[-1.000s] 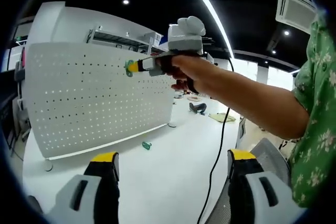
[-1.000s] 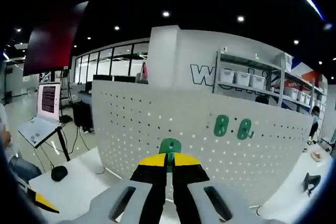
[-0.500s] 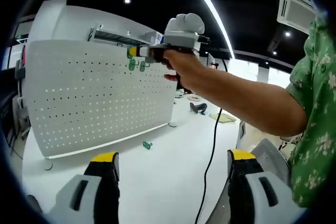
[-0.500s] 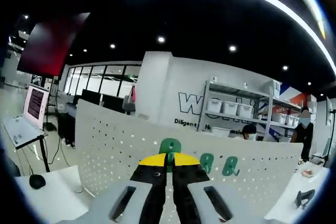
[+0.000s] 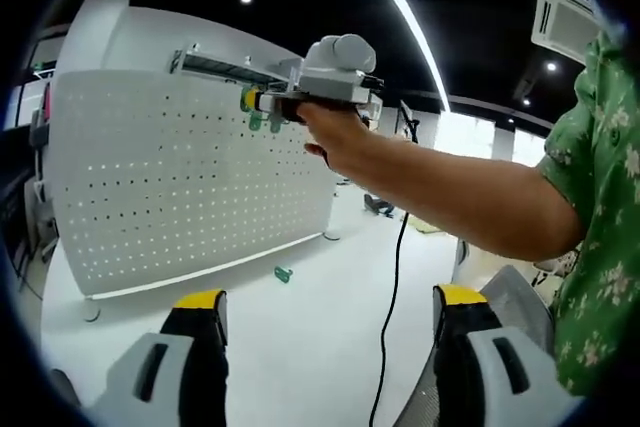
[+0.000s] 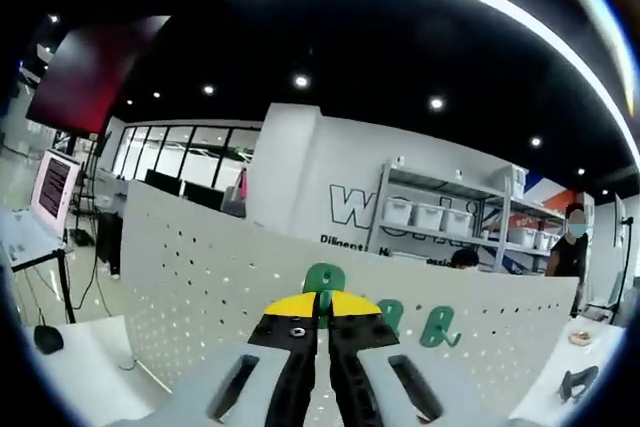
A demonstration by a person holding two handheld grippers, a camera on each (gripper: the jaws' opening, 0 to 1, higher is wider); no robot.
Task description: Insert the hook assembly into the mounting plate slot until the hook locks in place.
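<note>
Up top, right tongs press green hook near pegboard edge.

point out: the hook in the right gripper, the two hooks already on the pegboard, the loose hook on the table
held hook (image 6: 323,278), right gripper view, its green top above the jaw tips
hung hooks (image 6: 436,327), right gripper view, on the right-hand one of the pair
loose hook (image 5: 283,273), left gripper view, its green body on the table

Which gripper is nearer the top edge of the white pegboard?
Right. The right gripper, shut on a green hook, is up at the pegboard's top edge beside two hung hooks. The left gripper is open, low over the table, well back from the board.
</note>
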